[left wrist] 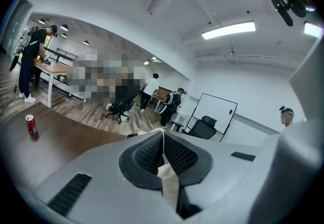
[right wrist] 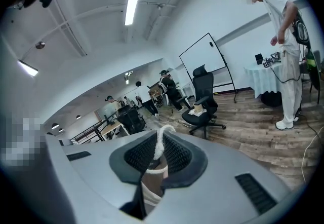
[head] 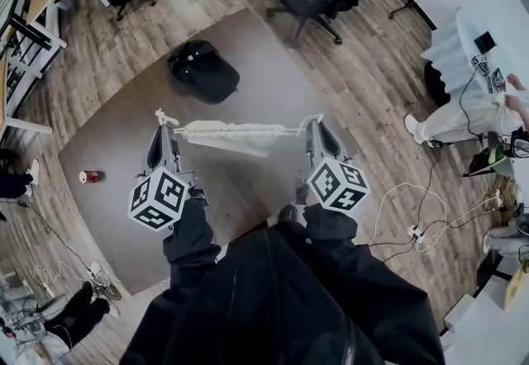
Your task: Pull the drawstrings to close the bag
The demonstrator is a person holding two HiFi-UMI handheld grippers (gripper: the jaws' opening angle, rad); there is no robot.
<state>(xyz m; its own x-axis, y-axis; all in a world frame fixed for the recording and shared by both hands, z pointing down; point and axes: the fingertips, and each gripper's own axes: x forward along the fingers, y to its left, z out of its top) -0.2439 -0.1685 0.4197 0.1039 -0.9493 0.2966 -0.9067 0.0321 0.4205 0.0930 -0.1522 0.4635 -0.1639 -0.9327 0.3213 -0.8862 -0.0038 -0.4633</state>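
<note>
step: pulling, frame centre | left gripper (head: 165, 127), right gripper (head: 315, 125) clamped on white cord drawstrings (right wrist: 160, 142) of cream cloth bag (head: 231, 135) | next: spread wider

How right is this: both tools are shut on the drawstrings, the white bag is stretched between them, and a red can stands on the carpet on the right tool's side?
No. The head view shows the red can on the carpet on the side of the left tool, not the right tool. Both tools are shut on the drawstrings, with the white bag stretched between them.
</note>
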